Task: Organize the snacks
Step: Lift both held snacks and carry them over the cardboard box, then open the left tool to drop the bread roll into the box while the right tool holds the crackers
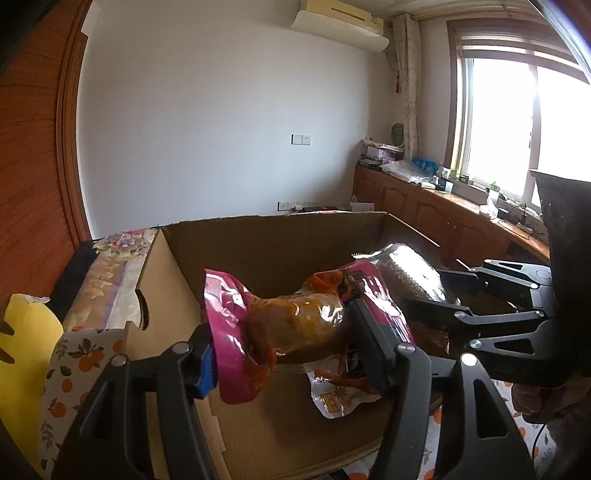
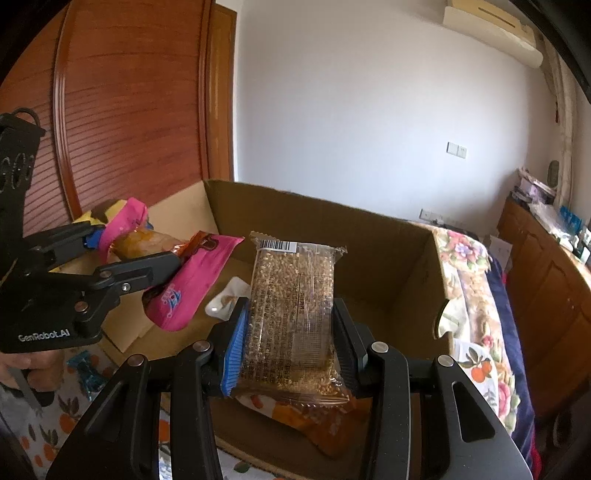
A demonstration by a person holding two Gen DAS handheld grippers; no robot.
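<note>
An air conditioner (image 1: 341, 27) is mounted high on the far white wall (image 1: 221, 122). A bright window (image 1: 517, 122) is seen at the right, above a cluttered wooden cabinet (image 1: 424, 206). A wooden door (image 2: 122, 99) is seen at the left.

A white wall (image 1: 221, 129) carries an air conditioner (image 1: 341, 26) at twelve o'clock; bright window (image 1: 517, 125) (overexposed) at two, wooden cabinets (image 1: 424, 206) beneath, wooden door (image 2: 129, 103) at ten.

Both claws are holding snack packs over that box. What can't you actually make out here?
- Pink pack: label unreadable, crumpled, in the left claw.
- Grain bar: print too small, in the right claw.
- Cardboard box: floor mostly hidden by packs.
- Window: glare.
</note>
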